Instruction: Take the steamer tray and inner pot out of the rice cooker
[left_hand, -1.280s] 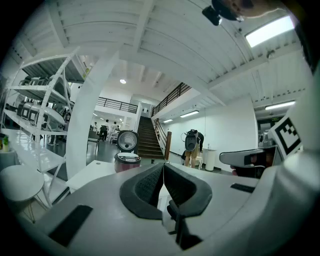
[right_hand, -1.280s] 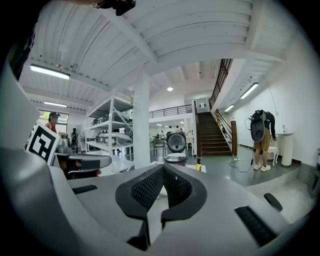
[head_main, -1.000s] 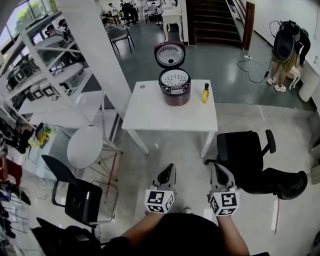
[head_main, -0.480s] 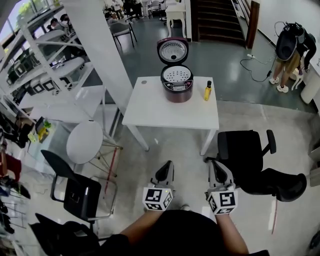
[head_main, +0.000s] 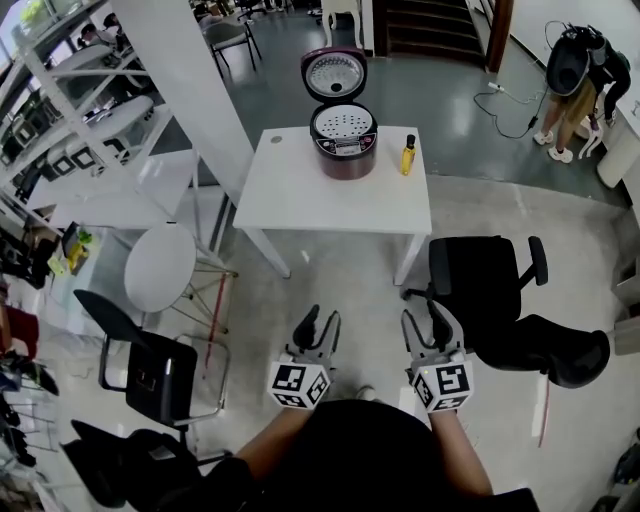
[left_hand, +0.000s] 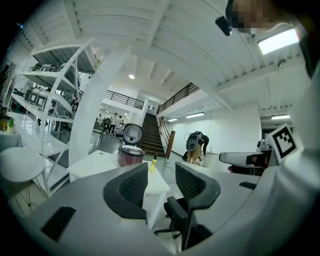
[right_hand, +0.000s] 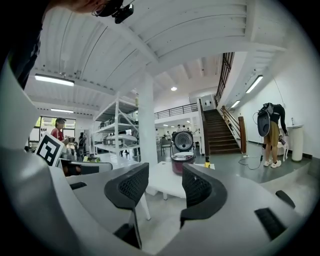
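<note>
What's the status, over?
Left gripper, right gripper: jaws just opened, empty. Rice cooker on table, lid up, steamer tray inside, untouched. Office chair beside the path.

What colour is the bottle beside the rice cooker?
Yellow; the bottle shows best in the head view.

We count one rice cooker (head_main: 343, 150), one yellow bottle (head_main: 408, 156) at its three o'clock, and one table (head_main: 320, 205).

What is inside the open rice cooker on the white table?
A perforated steamer tray fills the top of the rice cooker, below its raised lid. Anything beneath the tray, the inner pot included, is covered and cannot be seen.
</note>
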